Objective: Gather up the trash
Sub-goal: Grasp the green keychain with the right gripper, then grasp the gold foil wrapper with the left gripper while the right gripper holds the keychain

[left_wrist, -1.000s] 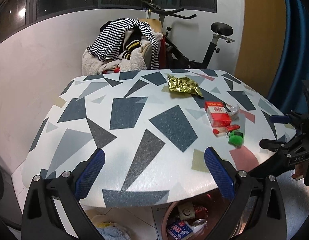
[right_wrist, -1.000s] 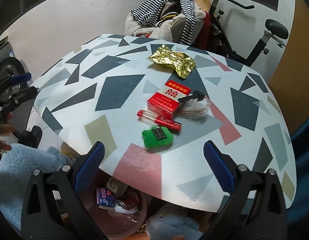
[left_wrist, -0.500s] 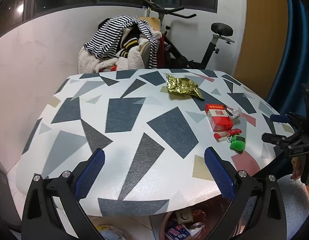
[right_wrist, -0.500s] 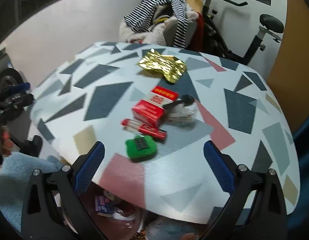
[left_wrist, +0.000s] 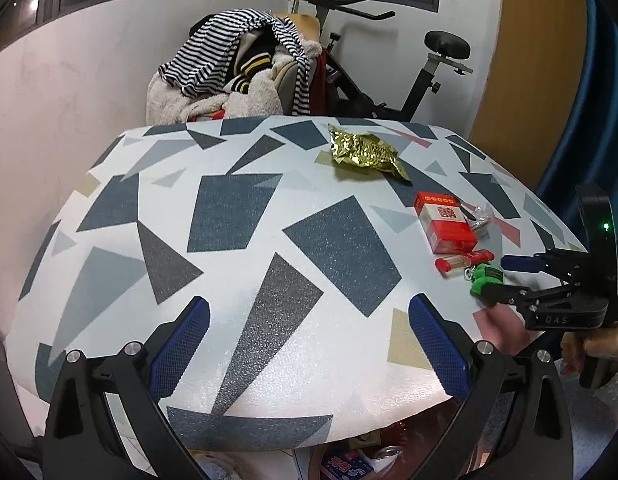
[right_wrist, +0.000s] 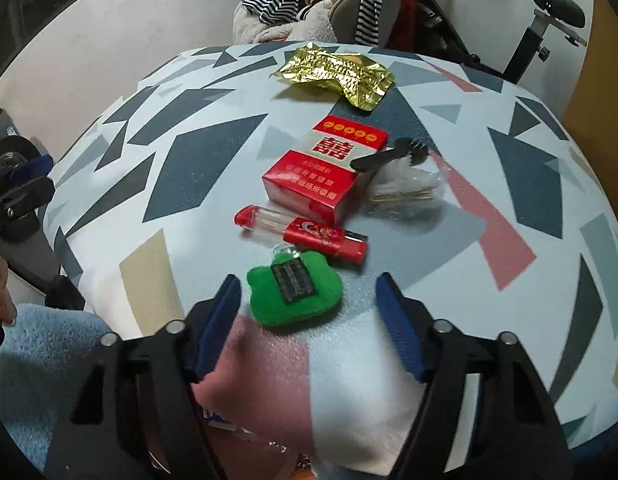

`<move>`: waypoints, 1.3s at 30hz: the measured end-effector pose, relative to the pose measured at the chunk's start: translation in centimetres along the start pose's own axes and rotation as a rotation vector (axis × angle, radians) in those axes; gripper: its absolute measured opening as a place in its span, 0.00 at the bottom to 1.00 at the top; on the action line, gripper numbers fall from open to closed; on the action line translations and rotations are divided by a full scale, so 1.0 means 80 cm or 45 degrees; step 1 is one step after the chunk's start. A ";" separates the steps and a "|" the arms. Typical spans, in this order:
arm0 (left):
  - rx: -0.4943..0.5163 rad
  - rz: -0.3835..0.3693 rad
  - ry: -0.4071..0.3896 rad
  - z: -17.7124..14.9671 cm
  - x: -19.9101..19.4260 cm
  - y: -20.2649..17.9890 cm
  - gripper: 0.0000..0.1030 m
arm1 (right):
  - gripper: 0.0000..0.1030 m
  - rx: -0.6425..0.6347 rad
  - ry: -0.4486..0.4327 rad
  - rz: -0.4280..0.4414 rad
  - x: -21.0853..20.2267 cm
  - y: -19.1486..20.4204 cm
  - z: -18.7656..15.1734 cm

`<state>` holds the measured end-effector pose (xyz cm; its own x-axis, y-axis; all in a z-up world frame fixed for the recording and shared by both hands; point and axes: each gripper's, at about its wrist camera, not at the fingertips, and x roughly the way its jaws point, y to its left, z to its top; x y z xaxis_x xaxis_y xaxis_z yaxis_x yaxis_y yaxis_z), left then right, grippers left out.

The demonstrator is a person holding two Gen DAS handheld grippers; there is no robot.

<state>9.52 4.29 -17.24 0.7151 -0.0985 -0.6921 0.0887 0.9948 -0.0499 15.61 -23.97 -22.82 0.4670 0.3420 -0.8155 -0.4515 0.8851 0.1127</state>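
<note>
Right tongs (right_wrist: 309,300) at lower centre, jaws just narrowed yet apart, flanking green frog charm (right_wrist: 295,292) on patterned desk (right_wrist: 197,152), left tongs (left_wrist: 309,336) wide, empty

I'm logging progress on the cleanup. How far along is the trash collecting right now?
Early on. Some packaging already lies in the bin under the table's edge. The right gripper, empty, its jaws just closing partway, sits over the green frog-shaped item without pressing it. The left gripper is open and empty. The gold wrapper, red box, lighter and clear wrapper remain.
</note>
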 end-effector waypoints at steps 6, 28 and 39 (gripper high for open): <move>-0.007 -0.003 0.008 -0.003 0.003 0.000 0.95 | 0.46 -0.050 0.045 0.010 0.008 0.013 0.002; -0.011 -0.016 0.035 0.022 0.002 -0.010 0.94 | 0.42 -0.003 -0.236 -0.023 -0.079 -0.030 0.047; -0.365 -0.292 0.163 0.132 0.138 0.020 0.67 | 0.42 0.067 -0.277 -0.041 -0.068 -0.090 0.075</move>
<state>24.90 4.50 -17.34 0.6056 -0.3330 -0.7228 0.0258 0.9160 -0.4004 20.92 -30.30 -15.78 0.6360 0.3682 -0.6782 -0.3961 0.9100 0.1225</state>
